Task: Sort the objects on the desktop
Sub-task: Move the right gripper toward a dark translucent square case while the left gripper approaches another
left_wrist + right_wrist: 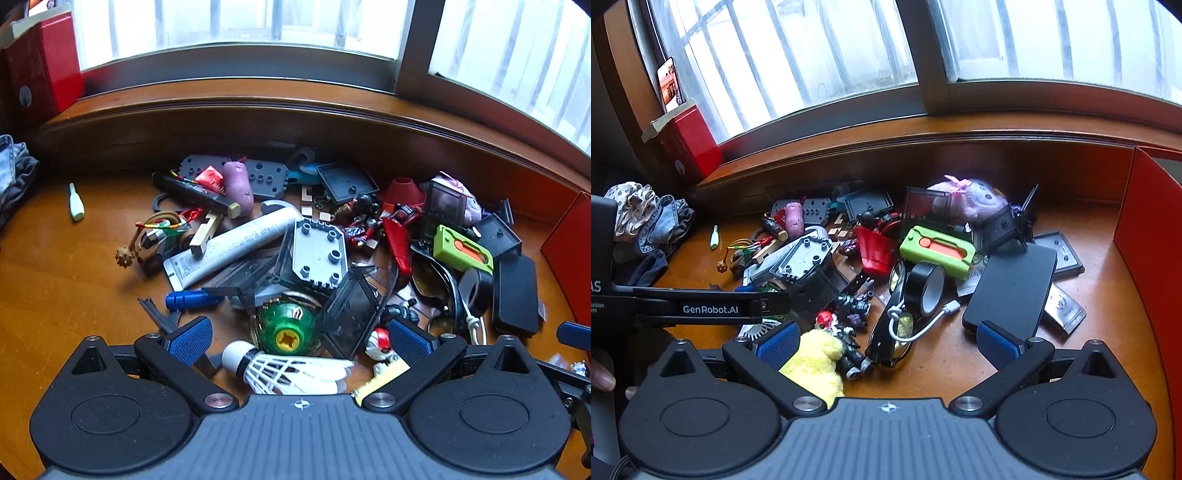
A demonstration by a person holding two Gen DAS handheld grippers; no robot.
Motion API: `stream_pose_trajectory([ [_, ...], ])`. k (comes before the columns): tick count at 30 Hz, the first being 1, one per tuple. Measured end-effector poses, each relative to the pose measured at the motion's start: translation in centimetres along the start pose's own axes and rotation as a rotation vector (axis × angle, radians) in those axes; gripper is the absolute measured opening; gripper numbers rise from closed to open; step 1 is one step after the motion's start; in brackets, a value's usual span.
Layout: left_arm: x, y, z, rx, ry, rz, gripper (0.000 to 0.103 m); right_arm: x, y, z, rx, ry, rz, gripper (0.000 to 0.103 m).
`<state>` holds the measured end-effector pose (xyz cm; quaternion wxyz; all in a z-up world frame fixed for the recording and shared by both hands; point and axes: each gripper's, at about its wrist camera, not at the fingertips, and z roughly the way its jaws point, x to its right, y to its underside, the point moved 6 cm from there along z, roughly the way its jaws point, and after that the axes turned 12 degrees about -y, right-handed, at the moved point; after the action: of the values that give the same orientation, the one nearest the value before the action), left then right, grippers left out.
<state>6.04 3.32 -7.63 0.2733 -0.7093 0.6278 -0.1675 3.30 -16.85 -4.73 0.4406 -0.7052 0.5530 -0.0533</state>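
Observation:
A heap of small objects lies on the wooden desk (74,288). My left gripper (301,341) is open above a white shuttlecock (291,371) and a green spinning top (288,328), holding nothing. A white tube (236,245), a grey plate (319,254) and a green box (463,253) lie further in. My right gripper (886,341) is open and empty. A yellow plush (816,363) lies by its left finger, glasses (894,325) and a white cable (923,325) between the fingers, a black flat case (1012,291) by its right finger. The left gripper's body (701,308) shows at left.
A red box wall (1148,258) stands at the right. Another red box (44,62) sits on the window ledge at left. Crumpled clothes (646,225) lie at the left desk edge. A pale green cap (75,203) lies alone on the left. Black tape roll (925,286) sits mid-heap.

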Motion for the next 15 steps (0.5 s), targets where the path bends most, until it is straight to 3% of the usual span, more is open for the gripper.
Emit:
stream_pose_trajectory([
  [8, -0.1, -1.2, 1.0, 0.023, 0.003, 0.025, 0.103, 0.8, -0.5, 1.1, -0.015, 0.014, 0.004, 0.102],
  [15, 0.1, -2.6, 2.4, 0.023, 0.001, 0.044, 0.103, 1.5, -2.2, 2.1, 0.047, 0.063, -0.073, 0.102],
])
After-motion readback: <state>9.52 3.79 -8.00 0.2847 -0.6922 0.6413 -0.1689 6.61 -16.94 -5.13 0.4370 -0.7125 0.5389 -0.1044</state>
